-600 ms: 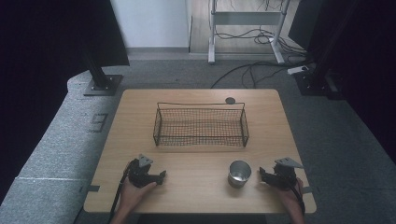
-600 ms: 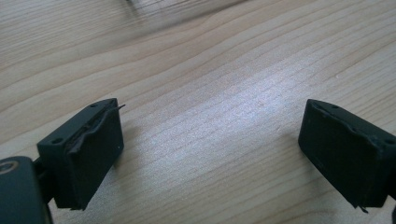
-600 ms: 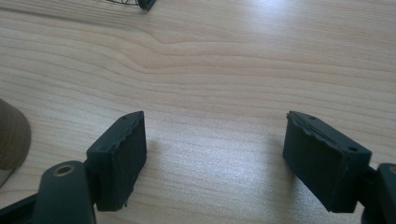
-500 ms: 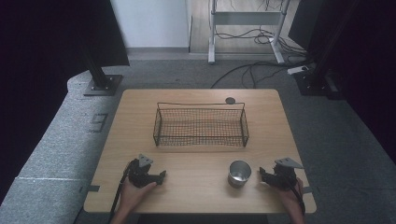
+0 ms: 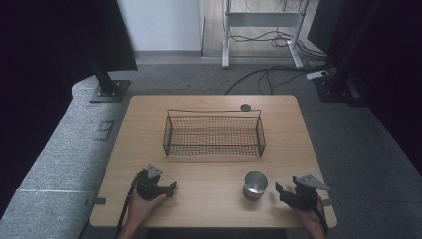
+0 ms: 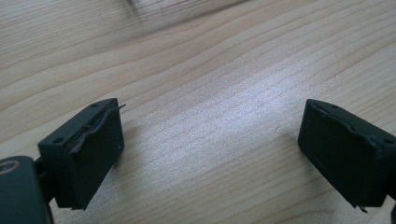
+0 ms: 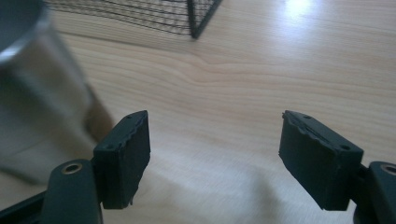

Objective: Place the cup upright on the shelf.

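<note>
While your right gripper [image 5: 278, 190] sits jaws apart near the table's [image 5: 209, 219] front-right edge, the cup [image 5: 255, 184] stands just left; left gripper [image 5: 171, 188] also spread, bare wood between.

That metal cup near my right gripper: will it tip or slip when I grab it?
The metal cup stands upright and is taller than wide, so a high push may tip it. Its smooth, shiny wall probably slips in the pads. It looks empty and thin-walled, likely light.
</note>
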The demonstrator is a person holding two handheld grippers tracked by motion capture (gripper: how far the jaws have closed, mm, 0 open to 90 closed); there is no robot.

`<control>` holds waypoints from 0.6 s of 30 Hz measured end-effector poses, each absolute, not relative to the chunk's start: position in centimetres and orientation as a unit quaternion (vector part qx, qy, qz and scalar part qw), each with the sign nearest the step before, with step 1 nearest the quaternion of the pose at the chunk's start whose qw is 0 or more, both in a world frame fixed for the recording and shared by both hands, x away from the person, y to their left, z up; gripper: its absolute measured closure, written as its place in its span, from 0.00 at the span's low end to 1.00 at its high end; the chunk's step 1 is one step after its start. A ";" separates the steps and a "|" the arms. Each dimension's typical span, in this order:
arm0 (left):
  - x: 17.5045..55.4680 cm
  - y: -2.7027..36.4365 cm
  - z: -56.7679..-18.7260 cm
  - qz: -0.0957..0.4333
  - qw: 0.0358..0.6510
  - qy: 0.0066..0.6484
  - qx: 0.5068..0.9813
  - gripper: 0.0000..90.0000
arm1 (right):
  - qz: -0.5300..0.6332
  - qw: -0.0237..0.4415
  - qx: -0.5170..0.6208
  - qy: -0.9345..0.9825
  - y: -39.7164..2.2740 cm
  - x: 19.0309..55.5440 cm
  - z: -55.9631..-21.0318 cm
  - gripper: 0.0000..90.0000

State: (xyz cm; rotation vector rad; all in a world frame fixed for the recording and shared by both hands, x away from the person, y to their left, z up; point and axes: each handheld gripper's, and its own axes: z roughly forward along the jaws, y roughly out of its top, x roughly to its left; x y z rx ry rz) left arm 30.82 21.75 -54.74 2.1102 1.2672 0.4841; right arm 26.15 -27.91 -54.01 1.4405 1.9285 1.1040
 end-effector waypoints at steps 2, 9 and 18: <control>30.8 21.8 -54.7 0.183 0.311 0.480 0.799 0.08 | 0.418 0.239 0.523 0.703 -27.9 25.4 -53.8 0.28; 30.9 21.7 -54.7 0.184 0.311 0.480 0.799 0.07 | 0.457 0.225 0.491 0.707 -26.8 23.0 -52.9 0.27; 30.9 21.7 -54.7 0.184 0.311 0.480 0.799 0.07 | 0.471 0.194 0.453 0.732 -24.5 22.6 -52.3 0.21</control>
